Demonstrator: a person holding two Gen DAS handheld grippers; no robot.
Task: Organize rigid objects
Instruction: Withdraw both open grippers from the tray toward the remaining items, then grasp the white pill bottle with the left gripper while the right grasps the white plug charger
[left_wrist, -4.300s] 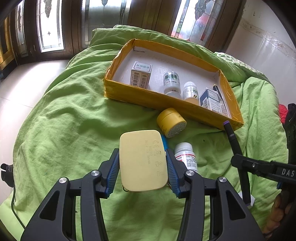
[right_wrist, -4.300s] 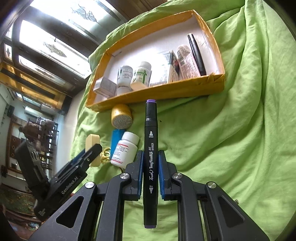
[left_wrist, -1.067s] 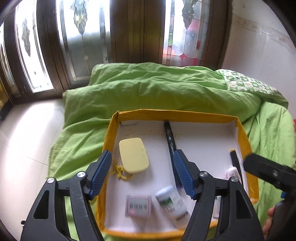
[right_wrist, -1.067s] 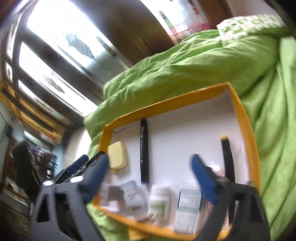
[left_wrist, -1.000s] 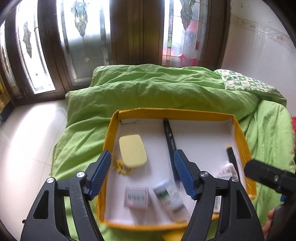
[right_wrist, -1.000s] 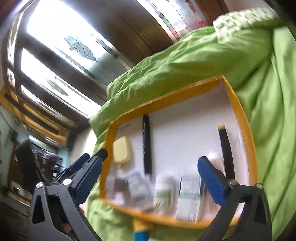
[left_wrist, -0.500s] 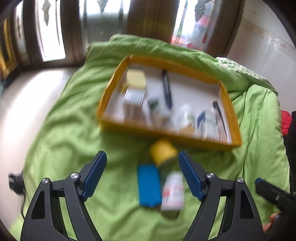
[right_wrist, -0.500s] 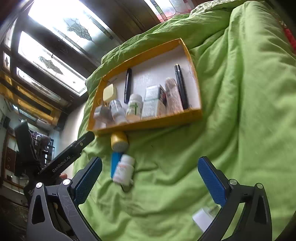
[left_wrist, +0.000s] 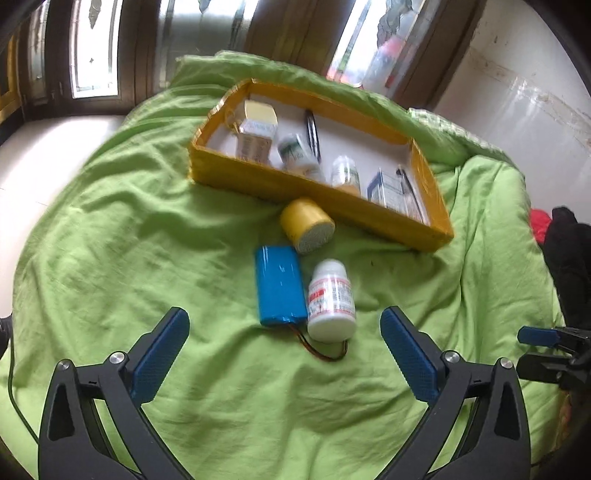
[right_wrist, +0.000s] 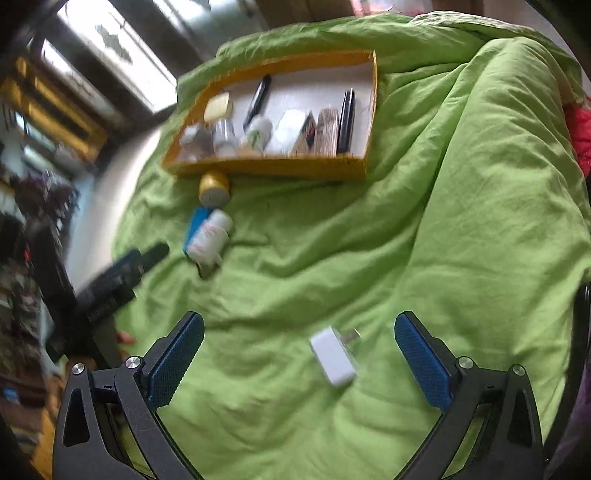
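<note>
A yellow cardboard tray (left_wrist: 258, 181) (right_wrist: 280, 168) on the green bedspread holds small boxes, bottles, two black markers and a cream case (left_wrist: 258, 109). In front of it lie a yellow round speaker (left_wrist: 306, 225) (right_wrist: 214, 188), a blue battery pack (left_wrist: 279, 284) and a white pill bottle (left_wrist: 330, 302) (right_wrist: 208, 236). My left gripper (left_wrist: 284, 354) is open and empty, just short of the battery pack and bottle. My right gripper (right_wrist: 299, 362) is open and empty, its jaws either side of a white plug adapter (right_wrist: 334, 358) on the bedspread.
The green bedspread (left_wrist: 129, 240) is rumpled, with folds behind the tray. Dark and red clothing (left_wrist: 561, 240) lies at the right edge. Windows and a pale floor (left_wrist: 44, 147) lie beyond the bed on the left.
Both grippers let go of the cream case and the marker in the tray, opened, and drew back toward me. The left is now over the loose items, the right over the white adapter.
</note>
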